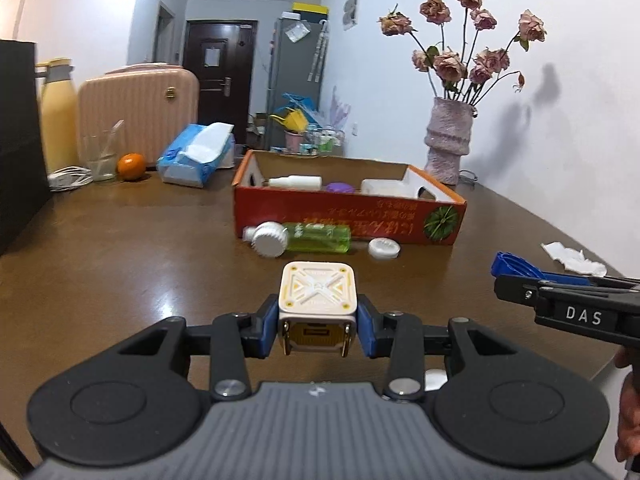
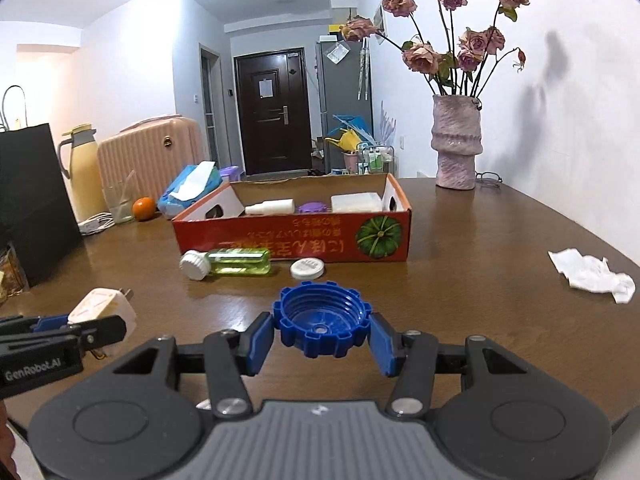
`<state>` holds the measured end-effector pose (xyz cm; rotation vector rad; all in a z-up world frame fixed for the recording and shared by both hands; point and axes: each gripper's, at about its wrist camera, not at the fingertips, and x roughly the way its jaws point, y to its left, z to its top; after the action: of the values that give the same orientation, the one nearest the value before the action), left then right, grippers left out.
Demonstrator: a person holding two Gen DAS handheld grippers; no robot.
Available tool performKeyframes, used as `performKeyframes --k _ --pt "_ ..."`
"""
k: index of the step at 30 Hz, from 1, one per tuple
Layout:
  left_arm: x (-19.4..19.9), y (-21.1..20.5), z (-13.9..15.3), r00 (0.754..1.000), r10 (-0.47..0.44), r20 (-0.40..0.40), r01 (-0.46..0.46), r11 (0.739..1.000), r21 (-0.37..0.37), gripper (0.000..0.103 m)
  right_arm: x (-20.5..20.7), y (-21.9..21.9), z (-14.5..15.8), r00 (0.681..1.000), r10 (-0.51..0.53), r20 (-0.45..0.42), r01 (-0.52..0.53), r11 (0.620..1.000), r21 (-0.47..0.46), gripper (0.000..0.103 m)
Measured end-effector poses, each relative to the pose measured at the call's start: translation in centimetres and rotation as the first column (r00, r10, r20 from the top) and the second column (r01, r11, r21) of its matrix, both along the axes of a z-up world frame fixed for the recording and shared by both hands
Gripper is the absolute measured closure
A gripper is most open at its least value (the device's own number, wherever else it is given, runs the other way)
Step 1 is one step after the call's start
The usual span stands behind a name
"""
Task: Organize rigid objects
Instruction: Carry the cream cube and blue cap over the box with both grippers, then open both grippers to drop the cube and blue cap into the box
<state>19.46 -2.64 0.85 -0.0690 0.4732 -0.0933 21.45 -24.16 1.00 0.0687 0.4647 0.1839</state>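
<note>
My left gripper [image 1: 318, 322] is shut on a white charger plug [image 1: 318, 294], held above the table; it also shows in the right wrist view [image 2: 102, 308]. My right gripper [image 2: 322, 334] is shut on a blue ridged cap [image 2: 322, 322], open side up; the cap also shows at the right of the left wrist view [image 1: 516, 266]. A red cardboard box [image 1: 348, 218] [image 2: 296, 236] stands ahead and holds a white bottle [image 2: 270, 207], a purple lid [image 2: 314, 207] and a white block [image 2: 356, 202]. A green bottle [image 1: 308, 237] [image 2: 228, 262] and a white lid [image 1: 384, 248] [image 2: 307, 269] lie in front of the box.
A pink vase of dried roses [image 2: 456, 144] stands at the back right. A crumpled tissue [image 2: 592, 274] lies at the right. At the left stand a black bag [image 2: 32, 204], yellow thermos [image 2: 82, 172], glass [image 2: 120, 200], orange [image 2: 144, 208], tissue pack [image 2: 188, 190] and pink case [image 2: 148, 152].
</note>
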Motion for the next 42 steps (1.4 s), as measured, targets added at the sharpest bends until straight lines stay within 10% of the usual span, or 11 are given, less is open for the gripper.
performKeyframes --k 12,21,30,42 --pt "17.1 -1.8 5.5 0.973 -0.229 -0.023 0.228 0.973 -0.040 0.063 14.0 -2.1 6.2 0.994 0.086 0.074 -0.082 0.994 -0.067 0.052" --pt "30.9 -4.1 2.9 0.942 -0.282 -0.183 0.268 0.958 -0.098 0.063 26.1 -2.6 4.2 0.968 0.182 -0.173 -0.200 0.976 -0.089 0.052" --pt "34.6 -5.6 -0.7 0.915 -0.323 -0.242 0.304 0.946 -0.113 0.060 28.7 -1.8 0.9 0.963 0.171 -0.207 -0.195 0.975 -0.104 0.038" --pt "32.1 -3.7 3.2 0.938 -0.303 -0.171 0.289 0.952 -0.100 0.047 26.6 -3.0 4.2 0.983 0.134 -0.125 -0.147 0.985 -0.094 0.037"
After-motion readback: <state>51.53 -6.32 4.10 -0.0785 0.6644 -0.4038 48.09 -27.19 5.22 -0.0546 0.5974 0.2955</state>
